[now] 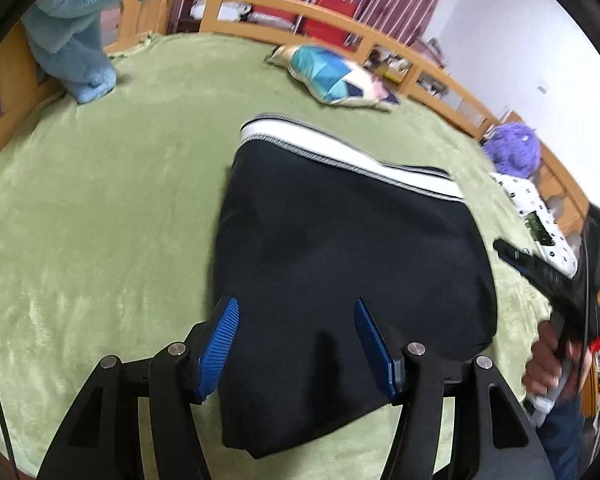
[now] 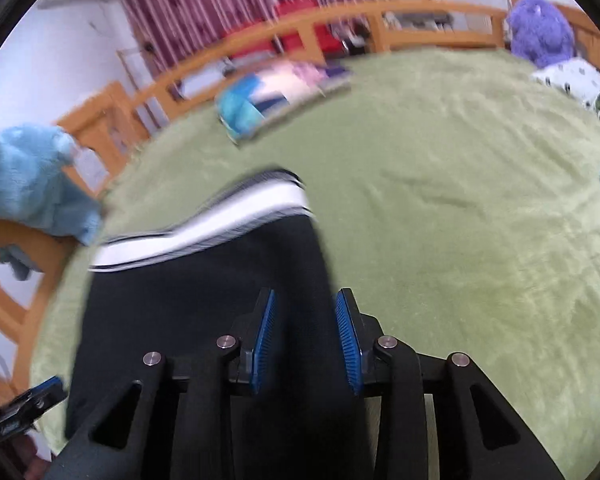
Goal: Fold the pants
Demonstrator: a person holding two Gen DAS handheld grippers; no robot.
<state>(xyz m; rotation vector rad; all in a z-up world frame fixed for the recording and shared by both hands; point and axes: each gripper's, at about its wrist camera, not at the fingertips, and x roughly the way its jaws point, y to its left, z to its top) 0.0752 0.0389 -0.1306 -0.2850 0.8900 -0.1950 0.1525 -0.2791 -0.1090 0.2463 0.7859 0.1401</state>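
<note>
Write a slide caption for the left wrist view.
Open left gripper above folded black pants on green blanket.

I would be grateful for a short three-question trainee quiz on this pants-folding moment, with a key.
1. True or false: the left gripper has its jaws shut on the pants.
2. Multiple choice: the white waistband lies at the pants' (A) far end, (B) near end, (C) hidden underneath.
3. Fill in: the pants lie on a ___ blanket.

Key
1. False; the jaws stand open over the dark fabric. The right gripper is open too.
2. A.
3. Green.
</note>
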